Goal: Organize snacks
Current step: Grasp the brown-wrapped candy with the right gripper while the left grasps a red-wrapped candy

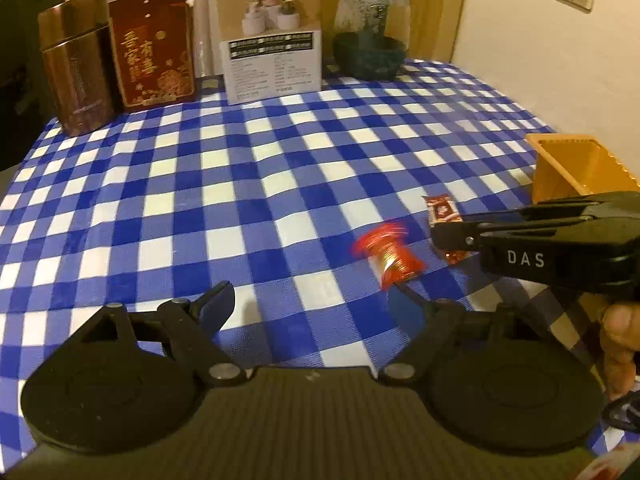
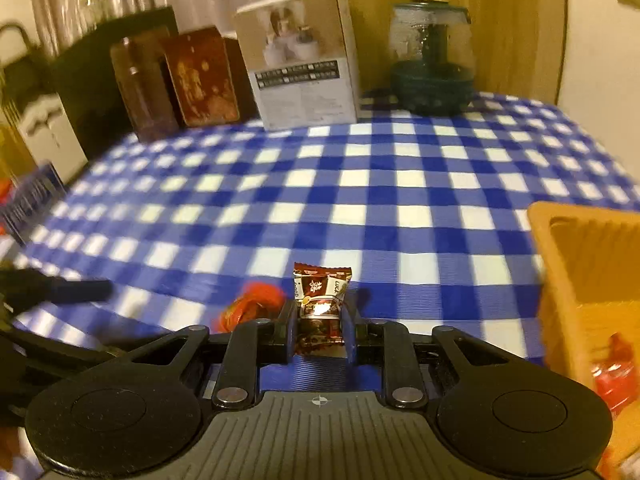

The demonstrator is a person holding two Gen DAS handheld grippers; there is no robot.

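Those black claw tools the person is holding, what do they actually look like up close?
Each is matte black plastic. The left gripper has two round discs on a ribbed grey body, silver pivot pins and thin, blue-faced fingers. The right gripper looks the same, with white "DAS" lettering on its side. A bare hand shows; no cables.

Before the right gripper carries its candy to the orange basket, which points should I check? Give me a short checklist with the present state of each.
1. Right gripper shut on the dark red candy: ok.
2. Candy held squarely between both fingers: ok.
3. Orange basket open on top, with room: ok.
4. Left gripper open and out of the path: ok.
5. Bright red candy lying still on the checked cloth: cannot tell, it is blurred.
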